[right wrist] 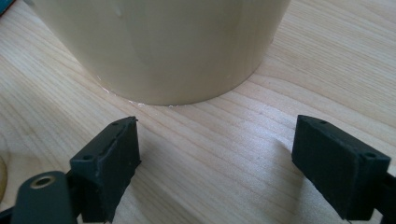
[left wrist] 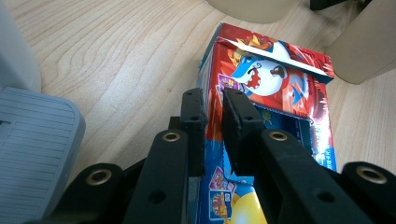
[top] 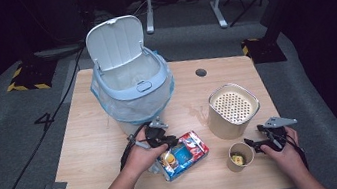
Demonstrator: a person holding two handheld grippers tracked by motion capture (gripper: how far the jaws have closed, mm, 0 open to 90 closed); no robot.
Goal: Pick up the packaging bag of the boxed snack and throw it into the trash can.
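Left gripper (left wrist: 212,109) clamps the snack box (left wrist: 271,93); right gripper (right wrist: 217,156) gapes beside a food-holding paper cup (top: 240,157).

A red-and-blue snack box (top: 184,154) printed with a cartoon shark lies flat near the table's front edge. Its end flap (left wrist: 275,56) is torn open.

The snack carton (left wrist: 275,93) is red at one end with a white cartoon shark, blue at the other with a yellow patch. The pedal bin (top: 130,82) is pale blue with a white lid and a clear, blue-tinted liner. The tall canister (top: 232,109) is beige, its cream top dotted with holes. The paper cup (top: 240,156) is tan. The table (top: 88,147) is light wood grain. Both hand-held grippers are black, left (left wrist: 212,112) and right (right wrist: 215,154).
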